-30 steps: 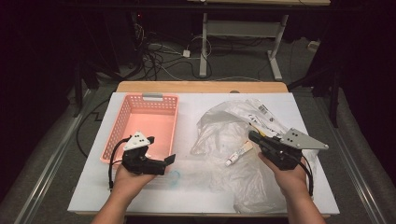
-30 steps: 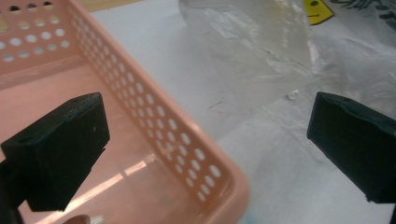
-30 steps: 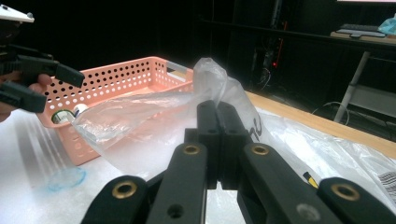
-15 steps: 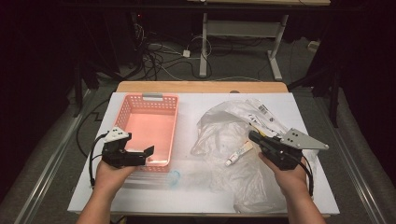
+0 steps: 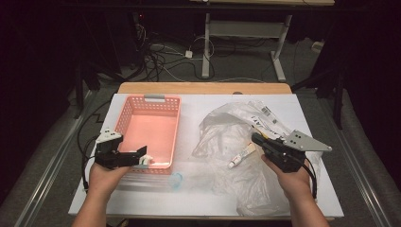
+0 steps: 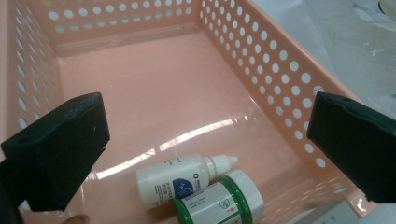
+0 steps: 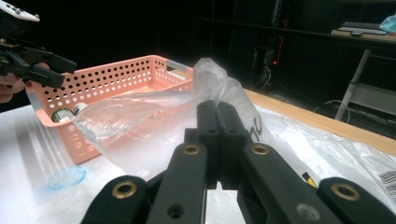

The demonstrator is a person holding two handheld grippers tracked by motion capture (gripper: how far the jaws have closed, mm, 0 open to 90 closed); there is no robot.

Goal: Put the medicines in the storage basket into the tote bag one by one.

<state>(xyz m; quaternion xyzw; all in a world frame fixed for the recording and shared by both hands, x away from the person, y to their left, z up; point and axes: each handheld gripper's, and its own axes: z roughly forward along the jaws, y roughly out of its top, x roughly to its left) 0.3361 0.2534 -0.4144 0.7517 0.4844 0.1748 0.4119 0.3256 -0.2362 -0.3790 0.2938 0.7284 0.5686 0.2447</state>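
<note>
Pink perforated basket (image 5: pixel 150 130) on white table (image 5: pixel 198 198), with round-holed walls and a glossy floor; inside, at the near end just below the left gripper's (image 6: pixel 205 154) jaws, a white dropper bottle (image 6: pixel 182 179) lying on its side and touching a green-capped jar (image 6: pixel 219 200). Crumpled clear plastic bag (image 5: pixel 236 146) spread over the right half of the table, ahead of and beneath the right gripper (image 5: pixel 257 139); small white tube (image 5: pixel 240 156) lying on the bag just off that gripper's tip.

Left gripper (image 5: pixel 142 156) held level over the basket's near left corner, jaws wide apart and empty, pointing across the basket toward the bag; left hand (image 5: pixel 106 172) beneath it, forearm entering from the lower edge. Right gripper (image 7: pixel 217 140) held low over the bag, jaws pressed fully together with nothing visibly between them, pointing toward the basket; grey three-cornered plate (image 5: pixel 302 141) on top, right hand (image 5: pixel 293 177) behind it.

Compared with one second earlier: left gripper shifted leftward from the basket's near right corner to its near left corner, jaws wide in both. Right gripper, bag and tube unchanged in place; jaws closed throughout.
</note>
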